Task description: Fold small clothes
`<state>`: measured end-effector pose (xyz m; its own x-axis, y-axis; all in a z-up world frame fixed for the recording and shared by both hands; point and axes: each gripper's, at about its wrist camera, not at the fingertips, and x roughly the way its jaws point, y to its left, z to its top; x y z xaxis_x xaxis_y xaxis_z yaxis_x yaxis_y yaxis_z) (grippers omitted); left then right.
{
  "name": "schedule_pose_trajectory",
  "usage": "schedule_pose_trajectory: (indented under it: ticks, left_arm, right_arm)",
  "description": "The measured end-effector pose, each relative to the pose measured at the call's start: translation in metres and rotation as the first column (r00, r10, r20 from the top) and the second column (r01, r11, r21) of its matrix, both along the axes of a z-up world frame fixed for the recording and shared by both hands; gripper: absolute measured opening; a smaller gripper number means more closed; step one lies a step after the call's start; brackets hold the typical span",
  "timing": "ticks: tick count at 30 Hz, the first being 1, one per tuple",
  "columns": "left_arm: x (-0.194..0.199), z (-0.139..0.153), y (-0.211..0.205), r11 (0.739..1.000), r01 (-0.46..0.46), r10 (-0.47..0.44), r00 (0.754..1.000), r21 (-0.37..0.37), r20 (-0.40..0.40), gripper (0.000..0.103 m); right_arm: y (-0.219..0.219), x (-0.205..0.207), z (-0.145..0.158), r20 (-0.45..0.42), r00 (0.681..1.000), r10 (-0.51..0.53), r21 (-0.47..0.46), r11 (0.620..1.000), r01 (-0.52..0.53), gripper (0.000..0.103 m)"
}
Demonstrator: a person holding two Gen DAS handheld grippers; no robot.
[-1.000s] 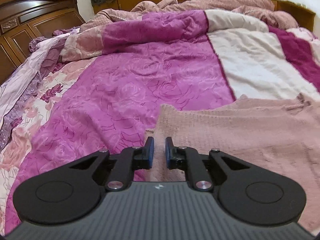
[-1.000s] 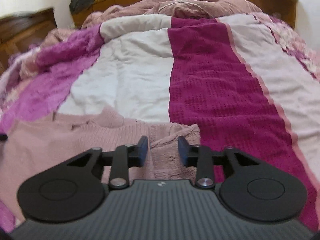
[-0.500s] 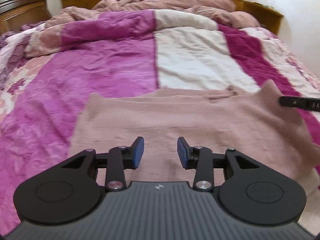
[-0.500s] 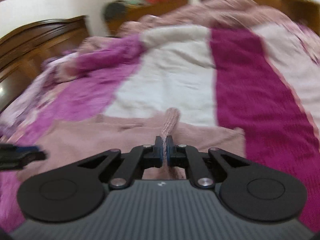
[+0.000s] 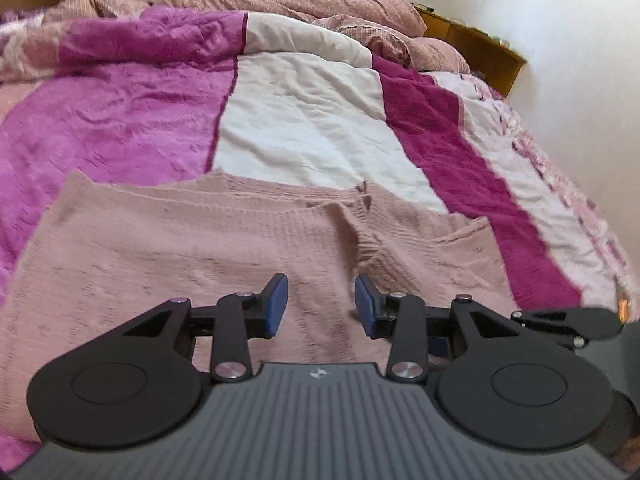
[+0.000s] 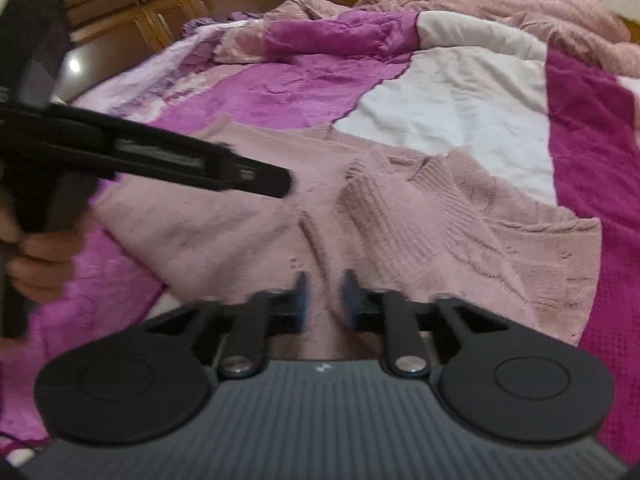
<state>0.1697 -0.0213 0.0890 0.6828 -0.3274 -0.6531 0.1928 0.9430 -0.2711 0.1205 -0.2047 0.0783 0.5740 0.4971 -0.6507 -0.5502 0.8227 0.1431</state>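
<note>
A pale pink knitted sweater lies flat on the bed, with one ribbed sleeve folded in over its body. My left gripper hovers open just above the middle of the sweater, nothing between its blue pads. My right gripper hangs over the sweater's near edge beside the folded sleeve. Its jaws are opening and blurred, and the pads press on nothing. The left gripper also crosses the right wrist view from the left, and the right gripper shows at the edge of the left wrist view.
The bed carries a quilt in magenta, white and crimson stripes. A rumpled pink blanket lies at its far end. A dark wooden headboard stands at the left, a white wall at the right. A hand grips the left tool.
The right gripper, shut on the sleeve half a second ago, has let it go, and the sleeve now lies across the sweater. The left jaws opened earlier. Both grippers swung toward the middle.
</note>
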Motion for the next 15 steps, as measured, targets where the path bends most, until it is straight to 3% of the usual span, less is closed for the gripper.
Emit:
schedule_pose_trajectory:
  ticks: [2, 7, 15]
  left_arm:
    - [0.007, -0.005, -0.004, 1.000, 0.000, 0.000, 1.000, -0.017, -0.024, 0.045]
    - [0.019, -0.026, -0.022, 0.995, -0.003, 0.014, 0.995, 0.105, -0.098, 0.046]
    - [0.008, -0.016, -0.011, 0.991, -0.012, 0.022, 0.997, 0.132, -0.076, 0.046]
  right_arm:
    - [-0.004, -0.005, 0.007, 0.020, 1.000, 0.006, -0.010, 1.000, -0.006, 0.039]
    - [-0.022, 0.006, 0.025, 0.075, 0.995, -0.071, 0.038, 0.997, 0.068, 0.039]
    - [-0.016, 0.050, 0.001, 0.002, 0.997, -0.082, 0.017, 0.996, 0.082, 0.039]
